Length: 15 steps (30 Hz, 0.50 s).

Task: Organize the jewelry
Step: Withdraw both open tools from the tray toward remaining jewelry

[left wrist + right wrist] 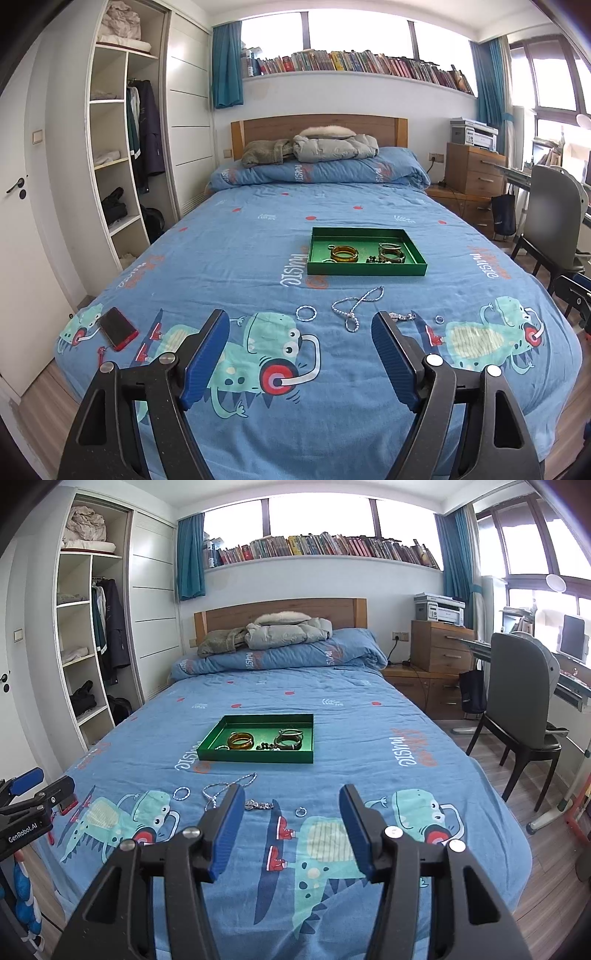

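Observation:
A green tray lies mid-bed and holds an amber bangle, dark bangles and dark beads. Loose on the blue bedspread in front of it lie a silver chain necklace, a twisted silver bracelet, a silver clasp piece and a small ring. My left gripper is open and empty above the bed's near end. My right gripper is open and empty, the ring and clasp piece between its fingers in view.
A red phone lies at the bed's near left corner. Folded jackets sit on the duvet at the headboard. A wardrobe stands left; a chair, drawers and a desk stand right. The left gripper's body shows at the right wrist view's left edge.

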### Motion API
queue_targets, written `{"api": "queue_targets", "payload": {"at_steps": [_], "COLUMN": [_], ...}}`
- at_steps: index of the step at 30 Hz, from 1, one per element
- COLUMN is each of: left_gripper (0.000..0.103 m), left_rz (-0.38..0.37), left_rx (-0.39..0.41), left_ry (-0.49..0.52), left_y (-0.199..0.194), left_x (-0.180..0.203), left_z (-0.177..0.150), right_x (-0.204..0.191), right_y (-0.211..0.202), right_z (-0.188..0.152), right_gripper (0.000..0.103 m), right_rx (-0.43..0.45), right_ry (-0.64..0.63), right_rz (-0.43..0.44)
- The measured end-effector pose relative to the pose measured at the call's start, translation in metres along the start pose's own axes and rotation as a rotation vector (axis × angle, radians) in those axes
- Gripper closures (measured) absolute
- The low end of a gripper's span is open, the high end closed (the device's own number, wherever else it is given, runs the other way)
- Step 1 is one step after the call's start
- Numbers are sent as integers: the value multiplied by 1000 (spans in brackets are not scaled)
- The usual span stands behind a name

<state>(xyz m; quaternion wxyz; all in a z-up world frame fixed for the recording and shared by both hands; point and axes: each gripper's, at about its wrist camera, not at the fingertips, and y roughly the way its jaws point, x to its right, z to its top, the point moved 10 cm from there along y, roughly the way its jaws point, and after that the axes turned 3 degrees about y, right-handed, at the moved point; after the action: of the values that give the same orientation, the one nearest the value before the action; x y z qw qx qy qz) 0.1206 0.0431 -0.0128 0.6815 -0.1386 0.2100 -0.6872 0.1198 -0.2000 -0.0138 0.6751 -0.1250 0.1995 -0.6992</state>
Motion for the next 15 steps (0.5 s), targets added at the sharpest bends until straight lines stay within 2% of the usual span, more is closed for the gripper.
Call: {"api": "queue_targets", "payload": {"at_steps": [8, 15], "left_gripper": [24, 24], "left_rz": [21, 70], "left_rx": [11, -22], "left_ry": [-41, -58], "left_y": [4, 21], "left_x": [-17, -42], "left_z": [-10, -28], "right_x": [4, 20], "right_y": [5, 18], "right_z": [-12, -23], "right_gripper": [52, 52], "right_rx": [-18, -37], "right_ry": [3, 39], "right_rz": [-8, -19]}}
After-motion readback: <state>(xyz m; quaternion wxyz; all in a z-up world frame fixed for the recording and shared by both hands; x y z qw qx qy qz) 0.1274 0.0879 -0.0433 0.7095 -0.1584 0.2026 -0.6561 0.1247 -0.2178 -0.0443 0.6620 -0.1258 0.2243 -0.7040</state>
